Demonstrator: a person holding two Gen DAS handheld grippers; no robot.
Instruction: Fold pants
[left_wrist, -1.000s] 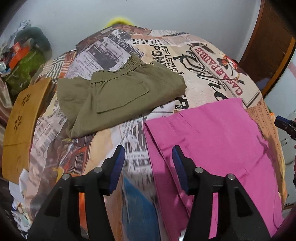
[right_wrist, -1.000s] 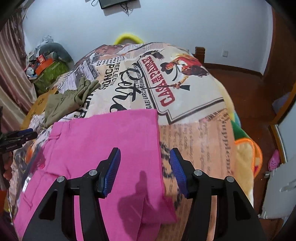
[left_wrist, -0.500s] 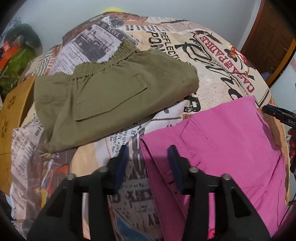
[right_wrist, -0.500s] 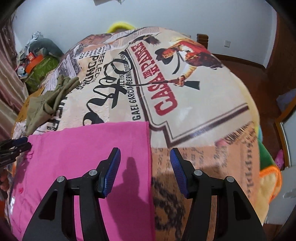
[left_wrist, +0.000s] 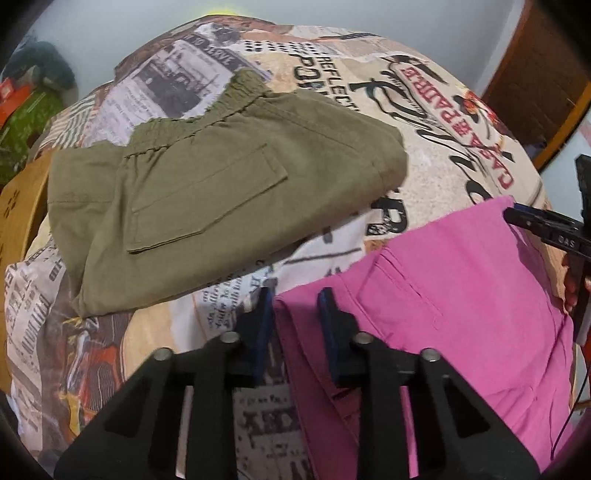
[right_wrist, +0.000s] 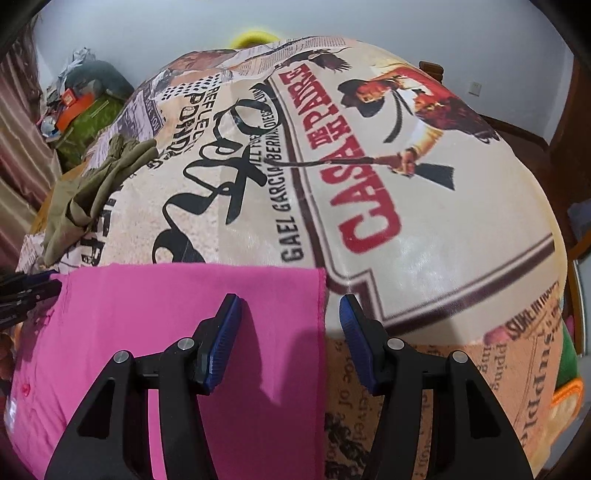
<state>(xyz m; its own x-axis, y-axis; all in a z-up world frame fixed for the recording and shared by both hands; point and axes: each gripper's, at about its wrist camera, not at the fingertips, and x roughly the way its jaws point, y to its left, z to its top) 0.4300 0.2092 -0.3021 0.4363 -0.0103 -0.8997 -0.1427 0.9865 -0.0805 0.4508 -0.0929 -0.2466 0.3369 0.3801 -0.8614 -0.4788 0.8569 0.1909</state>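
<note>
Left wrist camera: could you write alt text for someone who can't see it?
The left gripper straddles the corner of flat pink pants on a newspaper-print bedspread, jaws narrowly open. Olive pants lie folded beyond, and the right gripper reaches the pink pants' far corner.

right gripper (right_wrist: 290, 321) gapes astride pink pants (right_wrist: 147, 332) edge on bedspread (right_wrist: 443, 240).

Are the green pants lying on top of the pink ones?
No, the green pants lie apart from the pink pants, with bedspread between.
</note>
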